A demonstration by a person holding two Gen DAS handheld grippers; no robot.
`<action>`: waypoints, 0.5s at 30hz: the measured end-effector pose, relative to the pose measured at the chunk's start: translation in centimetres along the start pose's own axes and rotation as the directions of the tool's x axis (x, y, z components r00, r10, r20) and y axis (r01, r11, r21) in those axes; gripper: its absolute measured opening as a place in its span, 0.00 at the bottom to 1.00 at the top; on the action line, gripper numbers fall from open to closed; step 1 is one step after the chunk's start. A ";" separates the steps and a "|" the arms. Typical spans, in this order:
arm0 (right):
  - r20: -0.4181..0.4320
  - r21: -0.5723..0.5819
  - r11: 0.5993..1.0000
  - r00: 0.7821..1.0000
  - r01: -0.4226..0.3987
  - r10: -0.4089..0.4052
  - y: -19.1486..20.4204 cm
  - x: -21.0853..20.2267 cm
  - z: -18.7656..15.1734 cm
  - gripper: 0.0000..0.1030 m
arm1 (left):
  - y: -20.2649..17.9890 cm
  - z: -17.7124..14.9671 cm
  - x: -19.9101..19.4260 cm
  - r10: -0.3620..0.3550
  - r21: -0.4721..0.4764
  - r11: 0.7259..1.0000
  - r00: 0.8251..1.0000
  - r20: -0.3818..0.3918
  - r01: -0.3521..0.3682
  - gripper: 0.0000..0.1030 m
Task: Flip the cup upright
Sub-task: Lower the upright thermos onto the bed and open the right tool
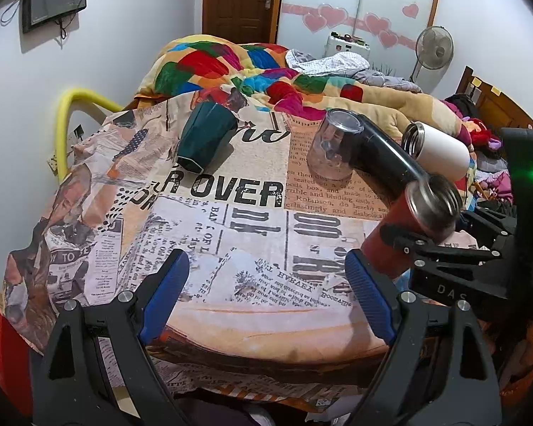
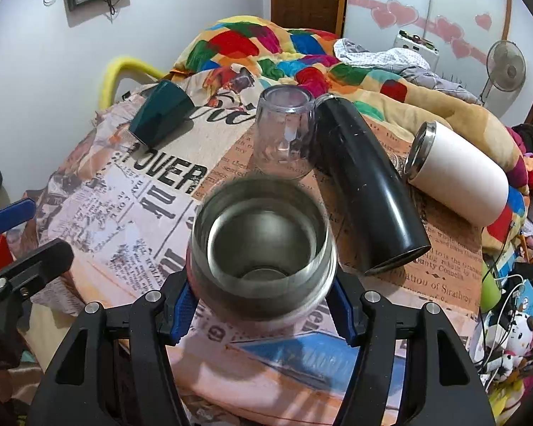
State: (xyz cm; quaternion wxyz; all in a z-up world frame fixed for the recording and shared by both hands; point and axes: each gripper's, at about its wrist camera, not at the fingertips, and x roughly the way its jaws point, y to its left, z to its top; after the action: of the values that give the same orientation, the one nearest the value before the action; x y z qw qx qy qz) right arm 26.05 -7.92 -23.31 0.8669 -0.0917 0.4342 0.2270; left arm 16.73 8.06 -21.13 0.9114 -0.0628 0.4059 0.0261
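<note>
My right gripper (image 2: 263, 305) is shut on a red steel-lined cup (image 2: 263, 245), held tilted with its open mouth toward the camera, above the newspaper-print cloth (image 2: 152, 213). The left wrist view shows the same red cup (image 1: 419, 223) gripped at the right. My left gripper (image 1: 266, 294) is open and empty over the cloth's near edge. A dark green cup (image 1: 204, 138) lies on its side at the back left. A clear cup (image 1: 332, 147) stands upside down. A black flask (image 1: 383, 158) and a white flask (image 1: 439, 147) lie on their sides.
The cloth covers a small table that drops off at the near and left edges. A bed with a colourful quilt (image 1: 231, 67) lies behind. A yellow tube (image 1: 71, 113) curves at the left. Toys and cables (image 2: 511, 323) crowd the right.
</note>
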 end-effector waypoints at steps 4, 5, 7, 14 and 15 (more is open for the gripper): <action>-0.007 0.014 1.000 1.000 -0.019 0.019 0.0 -0.8 0.1 0.60 | -0.2 0.2 -1.0 -0.003 -0.002 1.000 1.000 0.017 0.003 0.87; -0.006 0.017 1.000 1.000 -0.022 0.022 0.0 -1.0 0.2 0.60 | -0.3 0.2 -1.3 -0.004 -0.001 1.000 1.000 0.023 0.004 0.87; 0.003 0.033 0.999 0.999 -0.040 0.040 -0.3 -2.0 0.1 0.60 | -0.6 0.4 -2.1 -0.009 0.002 1.000 0.999 0.040 0.009 0.87; 0.167 0.039 0.998 0.985 -0.040 0.033 -0.6 -9.5 -0.3 0.60 | -2.5 1.8 -7.8 -0.050 0.034 0.998 0.986 0.157 0.045 0.87; 0.212 0.039 0.999 0.977 -0.036 0.027 -0.7 -11.4 -0.3 0.60 | -2.9 2.1 -9.0 -0.057 0.042 0.998 0.981 0.187 0.050 0.87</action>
State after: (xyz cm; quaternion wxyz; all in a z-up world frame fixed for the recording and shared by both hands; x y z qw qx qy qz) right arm 20.19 -12.20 -14.48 0.9062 -0.0414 0.3457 0.2399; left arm 12.48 5.52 -12.78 0.9470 -0.0543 0.3166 -0.0002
